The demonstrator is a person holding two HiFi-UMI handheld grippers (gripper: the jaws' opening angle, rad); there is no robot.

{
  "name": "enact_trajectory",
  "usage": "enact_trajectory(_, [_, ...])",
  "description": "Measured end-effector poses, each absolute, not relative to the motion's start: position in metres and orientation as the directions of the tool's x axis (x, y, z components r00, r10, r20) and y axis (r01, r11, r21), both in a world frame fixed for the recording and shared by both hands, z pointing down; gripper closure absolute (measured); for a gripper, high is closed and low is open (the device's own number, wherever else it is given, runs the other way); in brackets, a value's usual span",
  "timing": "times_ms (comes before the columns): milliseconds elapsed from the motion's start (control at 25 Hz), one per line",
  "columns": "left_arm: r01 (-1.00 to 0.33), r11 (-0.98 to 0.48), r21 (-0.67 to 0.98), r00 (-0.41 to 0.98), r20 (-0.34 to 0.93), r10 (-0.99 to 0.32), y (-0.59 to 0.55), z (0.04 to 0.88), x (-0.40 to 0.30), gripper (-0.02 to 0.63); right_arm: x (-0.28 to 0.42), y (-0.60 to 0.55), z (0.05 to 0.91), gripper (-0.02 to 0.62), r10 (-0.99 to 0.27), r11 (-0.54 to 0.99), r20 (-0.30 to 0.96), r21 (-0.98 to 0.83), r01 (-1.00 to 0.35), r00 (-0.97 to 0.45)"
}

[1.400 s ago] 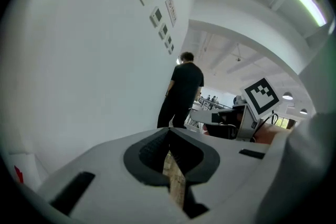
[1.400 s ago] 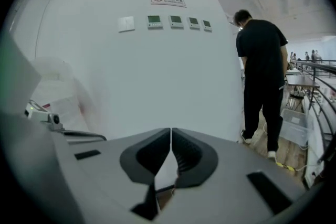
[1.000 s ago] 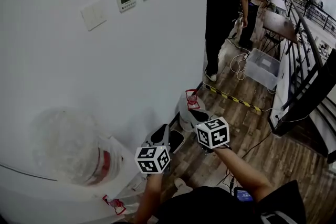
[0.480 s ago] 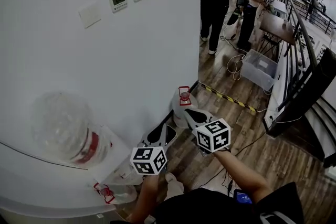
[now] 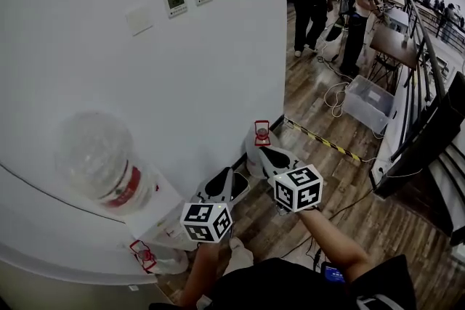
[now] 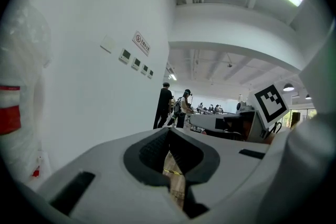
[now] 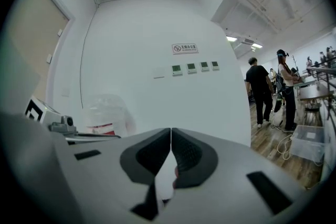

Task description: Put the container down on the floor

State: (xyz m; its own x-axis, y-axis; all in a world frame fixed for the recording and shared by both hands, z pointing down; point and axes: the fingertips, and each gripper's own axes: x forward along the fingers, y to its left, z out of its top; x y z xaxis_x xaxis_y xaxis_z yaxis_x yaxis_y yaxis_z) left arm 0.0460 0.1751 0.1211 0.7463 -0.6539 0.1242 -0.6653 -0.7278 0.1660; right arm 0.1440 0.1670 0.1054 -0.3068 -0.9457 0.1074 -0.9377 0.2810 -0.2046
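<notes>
The water bottle [image 6: 13, 113] is cut off by the left gripper view's edge. In the head view, the left gripper [image 5: 229, 178] is hidden at its rear by its marker cube [image 5: 207, 221].

Curved wall [image 5: 218, 69] blocks left; floor [image 5: 330, 181] seems open rightward.

water bottle [image 5: 98, 163] atop dispenser [image 5: 161, 214], left, against wall [image 5: 218, 69] | container [image 5: 149, 258] on floor at dispenser's foot | left gripper [image 5: 229, 175] beside right gripper [image 5: 261, 150], right of dispenser | bin [image 5: 369, 102] on floor beyond, right | railing [image 5: 425, 47] right of bin
</notes>
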Motion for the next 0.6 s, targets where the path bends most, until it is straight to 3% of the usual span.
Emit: enact_trajectory(600, [-0.625,-0.761,0.174,0.778,0.058,-0.626,0.195,0.091,0.068,0.589,0.159,0.184,0.092,0.566,-0.951,0.284,0.063,-0.218,-0.934,-0.304])
